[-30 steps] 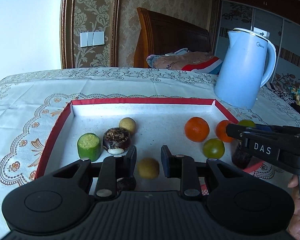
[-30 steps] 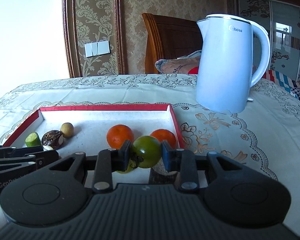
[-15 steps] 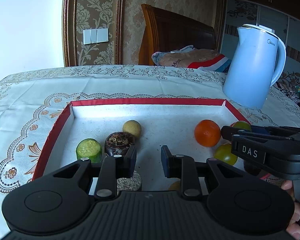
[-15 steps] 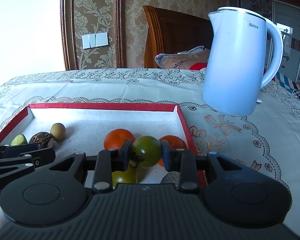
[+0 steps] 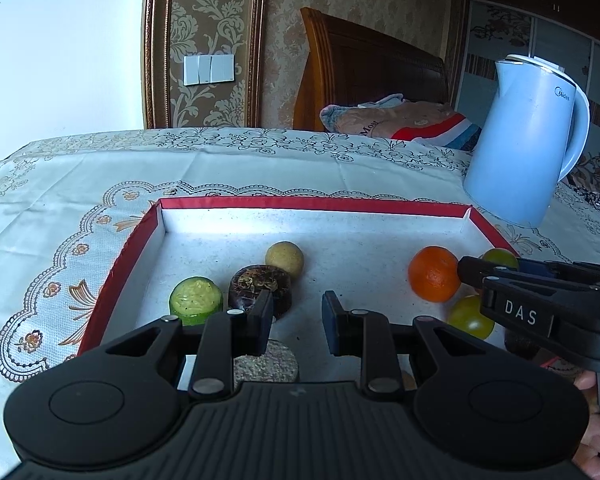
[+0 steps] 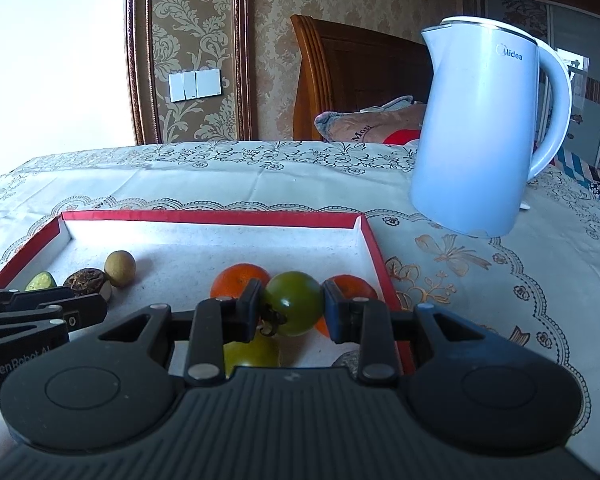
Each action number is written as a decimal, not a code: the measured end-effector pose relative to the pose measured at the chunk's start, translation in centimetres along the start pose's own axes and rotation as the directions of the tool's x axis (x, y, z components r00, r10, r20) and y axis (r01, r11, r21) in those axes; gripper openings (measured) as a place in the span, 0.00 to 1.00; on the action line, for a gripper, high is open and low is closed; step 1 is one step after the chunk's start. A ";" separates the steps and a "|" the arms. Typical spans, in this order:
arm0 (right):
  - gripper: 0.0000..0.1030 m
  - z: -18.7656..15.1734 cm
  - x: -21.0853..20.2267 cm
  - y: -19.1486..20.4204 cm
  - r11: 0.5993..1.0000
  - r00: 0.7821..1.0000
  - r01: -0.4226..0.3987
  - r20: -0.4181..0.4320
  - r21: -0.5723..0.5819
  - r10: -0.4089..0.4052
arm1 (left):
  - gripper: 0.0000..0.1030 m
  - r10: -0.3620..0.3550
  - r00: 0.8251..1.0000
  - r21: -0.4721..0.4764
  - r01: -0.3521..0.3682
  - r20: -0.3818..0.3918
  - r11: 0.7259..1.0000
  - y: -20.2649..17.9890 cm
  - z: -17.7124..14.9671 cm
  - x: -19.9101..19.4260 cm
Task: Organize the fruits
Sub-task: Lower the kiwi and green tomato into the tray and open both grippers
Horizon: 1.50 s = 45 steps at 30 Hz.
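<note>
The right gripper [image 6: 291,307] is clamped on a green tomato [image 6: 294,302], its pads pressing both flanks and the stem end turned toward the camera; the fruit hangs just above the floor of the red-rimmed tray [image 6: 212,218], near the tray's right wall; close behind it lie two oranges, one [image 6: 236,282] to its left and one [image 6: 354,285] to its right, and a yellow-green tomato [image 6: 252,354] sits below it, nearer the tray's front edge. Toward the tray's left wall rest a cucumber piece [image 5: 196,300], a dark brown round fruit [image 5: 260,286] and a small tan ball [image 5: 285,258]. The left gripper [image 5: 296,314] holds nothing, its jaws drawn in as far as they go with only a narrow gap left, poised over the tray's front.

The risks, as I judge them: the tomato is smooth and round, so a loose grip could let it slip and roll; letting go here could drop it onto the yellow-green tomato and knock the cluster; pushed further right, it could clip the red wall or go over it onto the tablecloth [image 6: 480,280]. The blue kettle [image 6: 480,132] stands well beyond the tray's far right corner, in little danger.
</note>
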State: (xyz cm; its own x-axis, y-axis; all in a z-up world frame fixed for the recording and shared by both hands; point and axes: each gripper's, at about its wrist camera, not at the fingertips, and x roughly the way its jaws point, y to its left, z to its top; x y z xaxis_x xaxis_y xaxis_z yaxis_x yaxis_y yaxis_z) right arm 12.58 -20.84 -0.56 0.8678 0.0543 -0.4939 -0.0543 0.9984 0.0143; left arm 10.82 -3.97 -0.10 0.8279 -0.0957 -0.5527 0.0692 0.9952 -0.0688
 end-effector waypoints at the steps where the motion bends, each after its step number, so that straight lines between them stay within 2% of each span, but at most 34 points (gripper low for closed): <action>1: 0.30 0.0 0.0 0.0 1.000 1.000 0.001 0.001 -0.002 -0.001 | 0.26 -0.001 1.000 0.000 0.001 0.000 1.000 0.0 0.0 0.0; 4: 0.31 0.0 -0.1 0.0 1.000 1.000 0.004 0.001 -0.004 -0.004 | 0.26 0.003 1.000 0.000 -0.003 0.001 1.000 0.0 0.0 0.0; 6: 0.39 0.0 -0.2 0.0 1.000 1.000 0.002 0.004 0.001 -0.002 | 0.26 0.004 1.000 -0.003 -0.004 0.001 1.000 0.1 0.0 0.1; 8: 0.62 -0.1 -0.4 0.1 1.000 1.000 0.007 0.012 0.001 -0.007 | 0.26 0.004 1.000 -0.008 -0.004 0.000 1.000 0.1 0.0 0.1; 11: 0.64 -0.2 -0.7 0.2 1.000 0.999 0.022 0.031 -0.013 -0.022 | 0.26 0.004 1.000 -0.011 -0.004 0.000 1.000 0.2 0.0 0.0; 14: 0.75 -0.2 -0.8 0.2 1.000 0.999 0.027 0.037 -0.006 -0.027 | 0.26 0.012 1.000 -0.009 -0.012 0.004 1.000 0.1 -0.1 -0.1; 18: 0.75 -0.3 -1.1 -0.1 1.000 0.999 0.030 0.045 0.002 -0.030 | 0.26 0.021 1.000 -0.021 -0.021 0.002 1.000 0.4 -0.1 0.0; 20: 0.80 -0.3 -1.1 -0.2 1.000 0.999 0.030 0.044 0.008 -0.030 | 0.26 0.021 1.000 -0.022 -0.021 0.002 1.000 0.4 -0.1 0.0; 24: 0.80 -0.4 -1.3 -0.3 0.999 0.998 0.034 0.052 0.010 -0.034 | 0.26 0.036 0.999 -0.007 -0.036 0.008 0.999 0.1 -0.2 0.0; 27: 0.85 -0.4 -1.3 -0.5 0.999 0.998 0.033 0.050 0.014 -0.034 | 0.26 0.042 0.999 0.007 -0.042 0.011 0.999 -0.1 -0.3 0.0; 38: 0.88 0.4 -2.2 -2.6 0.995 0.998 -0.014 0.060 0.099 0.008 | 0.26 0.033 0.999 0.004 -0.033 0.008 0.999 0.0 -0.3 -0.1; 45: 0.88 -0.1 -2.1 -2.3 0.997 0.999 -0.002 0.048 0.078 -0.002 | 0.26 0.027 1.000 -0.003 -0.027 0.010 1.000 0.2 -0.3 -0.2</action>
State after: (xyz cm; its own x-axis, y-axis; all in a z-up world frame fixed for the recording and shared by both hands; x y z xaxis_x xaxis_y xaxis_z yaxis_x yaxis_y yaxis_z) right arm 10.86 -23.20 0.38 0.8908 0.0530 -0.4513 -0.0172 0.9964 0.0830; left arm 10.44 -3.75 -0.27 0.8350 -0.0689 -0.5459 0.0454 0.9974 -0.0564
